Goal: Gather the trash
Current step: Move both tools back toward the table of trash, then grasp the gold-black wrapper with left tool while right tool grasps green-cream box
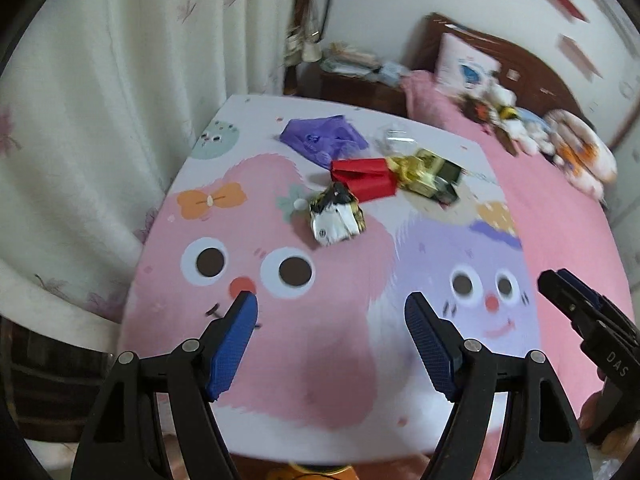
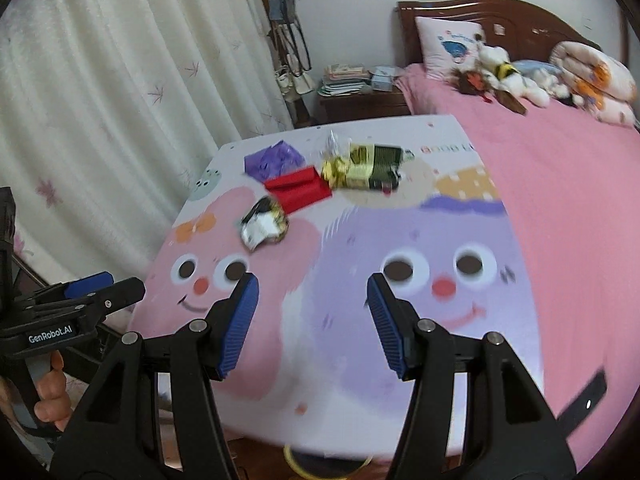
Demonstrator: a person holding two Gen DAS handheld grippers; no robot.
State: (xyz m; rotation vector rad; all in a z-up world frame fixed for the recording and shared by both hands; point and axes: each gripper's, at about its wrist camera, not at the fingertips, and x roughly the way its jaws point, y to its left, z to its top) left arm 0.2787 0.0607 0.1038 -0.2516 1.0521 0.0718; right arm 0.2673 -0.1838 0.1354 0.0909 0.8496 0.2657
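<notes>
Left gripper (image 1: 330, 306) and right gripper (image 2: 312, 288): black plastic frames, silver pivot screws, blue ribbed pads (image 2: 240, 320); white "GenRobot.AI" lettering beside the left gripper's handle.

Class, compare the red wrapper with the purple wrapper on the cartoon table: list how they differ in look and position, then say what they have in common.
The red wrapper is bright red and folded into a box-like shape; the purple wrapper is violet and lies flatter, creased. The red wrapper sits nearer the camera, against the gold-and-green packet; the purple wrapper lies farther back, toward the table's far edge. Both rest on the table, untouched by either gripper.
</notes>
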